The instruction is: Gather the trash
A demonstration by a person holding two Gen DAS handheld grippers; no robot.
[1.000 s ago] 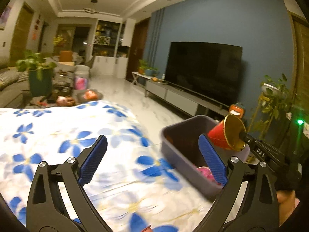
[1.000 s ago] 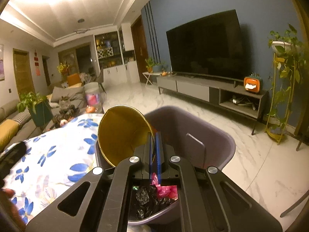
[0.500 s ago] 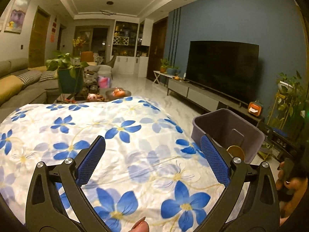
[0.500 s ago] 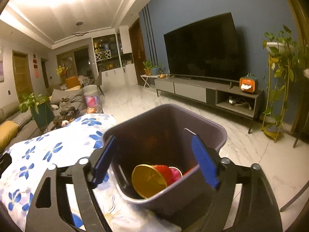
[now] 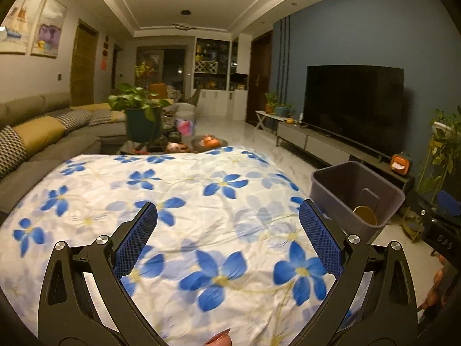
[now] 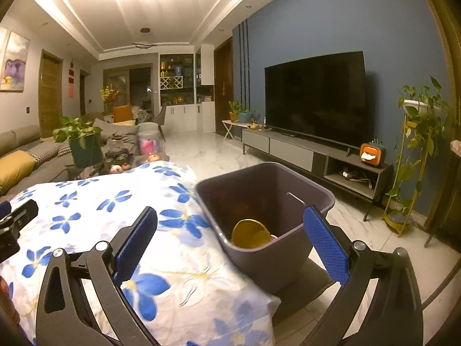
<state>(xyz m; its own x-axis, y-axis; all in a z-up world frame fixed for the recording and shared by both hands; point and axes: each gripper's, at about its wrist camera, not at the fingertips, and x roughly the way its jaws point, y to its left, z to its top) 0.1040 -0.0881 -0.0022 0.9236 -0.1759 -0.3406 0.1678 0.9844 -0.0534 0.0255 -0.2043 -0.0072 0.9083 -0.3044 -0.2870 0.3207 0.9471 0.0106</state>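
Bin (image 6: 291, 253) of dark grey plastic stands just beside the right-hand edge of the table, touching or nearly touching the flowered cloth (image 5: 178, 201) that covers it; which of the two I cannot tell; inside the bin, against its near wall, lies a gold-lined cup (image 6: 250, 235), tilted with its open mouth turned up towards the camera, with a sliver of pink showing just beside it; the same cup shows in the left wrist view as a gold disc low in the bin (image 5: 357, 199).

Right gripper (image 6: 230, 239) hangs with its blue-padded fingers spread wide and nothing between them; its left finger (image 6: 135, 242) is over the cloth near the table's right edge, its right finger (image 6: 325, 245) in front of the bin's near right corner.

Left gripper (image 5: 227, 236) is likewise spread wide and empty, both pads over the cloth near the table's near edge; a fingertip (image 5: 219, 339) shows at the bottom of that view.

Cloth is white with blue flowers, and bare where it shows; beyond the table's far edge sit a potted plant (image 5: 141, 115) and some small dishes, with a sofa (image 5: 43, 132) to the left and a dark television (image 6: 315, 98) on the blue wall to the right.
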